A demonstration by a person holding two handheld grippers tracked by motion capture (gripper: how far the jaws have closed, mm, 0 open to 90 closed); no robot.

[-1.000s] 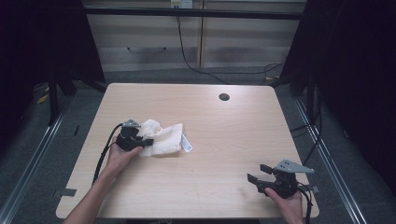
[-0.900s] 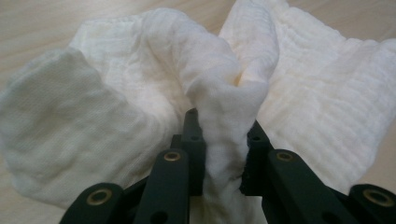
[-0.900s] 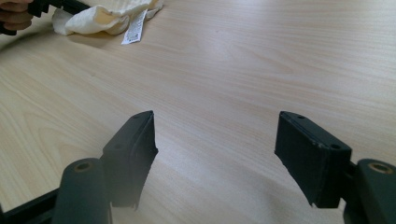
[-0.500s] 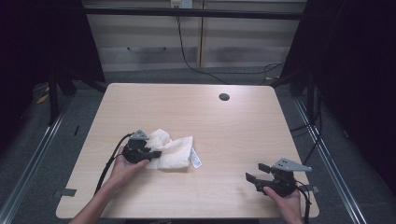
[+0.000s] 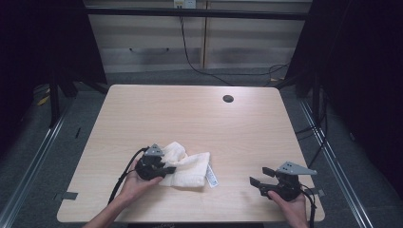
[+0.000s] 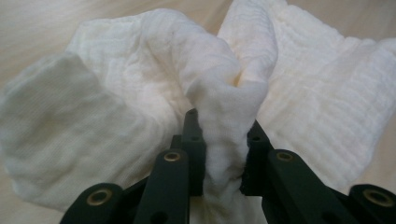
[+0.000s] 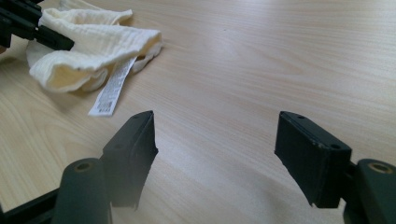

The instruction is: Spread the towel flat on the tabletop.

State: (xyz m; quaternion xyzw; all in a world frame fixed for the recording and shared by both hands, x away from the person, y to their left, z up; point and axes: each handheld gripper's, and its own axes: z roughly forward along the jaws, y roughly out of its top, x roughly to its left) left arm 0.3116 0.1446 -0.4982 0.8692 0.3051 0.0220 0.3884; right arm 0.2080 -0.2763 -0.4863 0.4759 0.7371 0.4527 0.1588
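Clearly the cloth [image 5: 187, 166] is soft, light and floppy; left gripper [image 5: 159, 169] pinches a bunched fold near its left edge, right gripper [image 5: 260, 183] gapes empty.

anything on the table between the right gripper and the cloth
No, only bare wood. In the high view the right gripper sits apart from the cloth; the cloth's white tag lies on the side nearest it.

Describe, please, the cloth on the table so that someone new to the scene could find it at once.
On the pale wooden table, look toward the near edge on the person's left side. There a crumpled cream-white cloth lies bunched, one fold pinched by the left tool. It is the one soft thing on the tabletop, and a printed white label sticks out of its right end.
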